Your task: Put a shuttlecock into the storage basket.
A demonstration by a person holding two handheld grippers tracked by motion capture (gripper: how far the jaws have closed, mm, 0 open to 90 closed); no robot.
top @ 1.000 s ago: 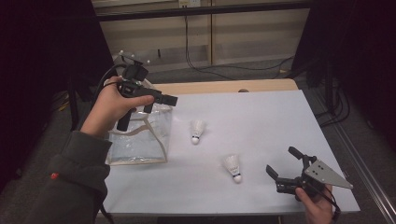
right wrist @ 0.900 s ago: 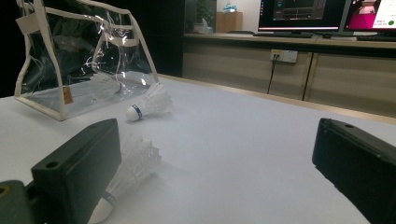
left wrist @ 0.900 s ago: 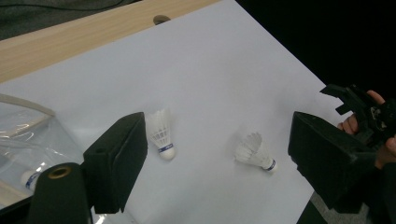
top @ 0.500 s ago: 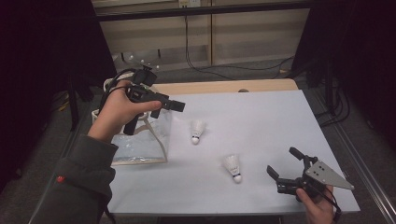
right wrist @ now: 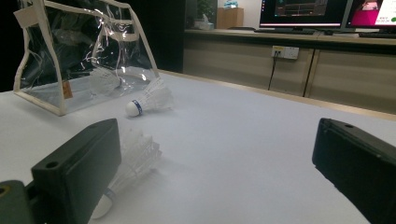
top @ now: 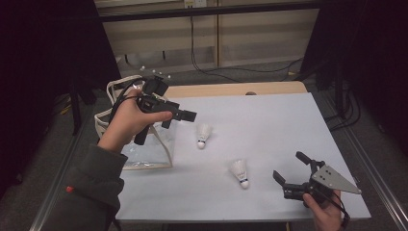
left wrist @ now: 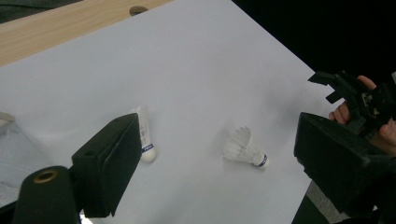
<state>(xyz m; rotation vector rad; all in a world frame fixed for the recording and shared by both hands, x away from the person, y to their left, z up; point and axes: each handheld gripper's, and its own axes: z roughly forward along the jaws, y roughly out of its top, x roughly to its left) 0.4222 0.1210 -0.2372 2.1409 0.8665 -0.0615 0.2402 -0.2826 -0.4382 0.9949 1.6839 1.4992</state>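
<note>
Both grippers, left gripper [top: 185,115] and right gripper [top: 291,174], hover with jaws spread, empty. Two white feathered shuttlecocks, near one [top: 239,172] and far one [top: 203,135], look light and crushable; pinch the cork.

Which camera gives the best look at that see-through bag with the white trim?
The right gripper view: the clear bag stands upright there, trim, handles and a shuttlecock inside all visible. The high view has it partly behind the left hand; the left gripper view catches just a corner.

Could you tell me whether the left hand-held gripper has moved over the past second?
Yes. The left hand-held gripper has swung out from over the clear bag towards the nearer shuttlecock, which has stayed put on the table.
</note>
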